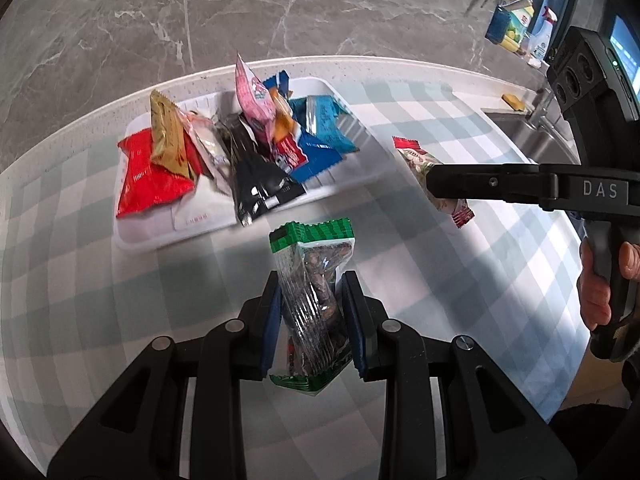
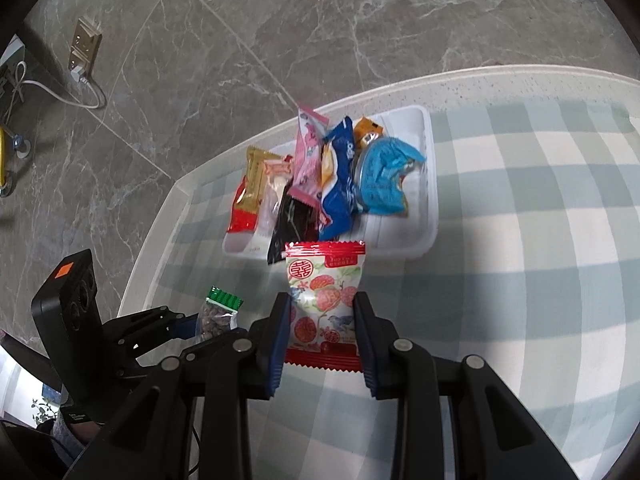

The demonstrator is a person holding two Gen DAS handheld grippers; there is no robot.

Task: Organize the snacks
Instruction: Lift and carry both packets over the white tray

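My left gripper (image 1: pixel 312 316) is shut on a clear snack packet with green ends (image 1: pixel 314 300), held above the checked tablecloth; it also shows in the right wrist view (image 2: pixel 220 314). My right gripper (image 2: pixel 322 328) is shut on a white packet with red ends and a flower print (image 2: pixel 326 300); in the left wrist view this packet (image 1: pixel 430 178) is partly hidden behind the right gripper's finger. Ahead of both lies a white tray (image 1: pixel 360 160) (image 2: pixel 428 216) piled with several packets: red (image 1: pixel 148 176), gold (image 1: pixel 166 136), pink (image 1: pixel 254 98), black (image 1: pixel 260 184), blue (image 1: pixel 320 120).
The table wears a green-and-white checked cloth (image 2: pixel 520 280) and has a rounded white edge (image 1: pixel 60 136). A sink with a faucet (image 1: pixel 540 120) sits at the right. Bottles and scissors (image 1: pixel 516 12) stand beyond it. A grey marble floor (image 2: pixel 240 40) lies past the table.
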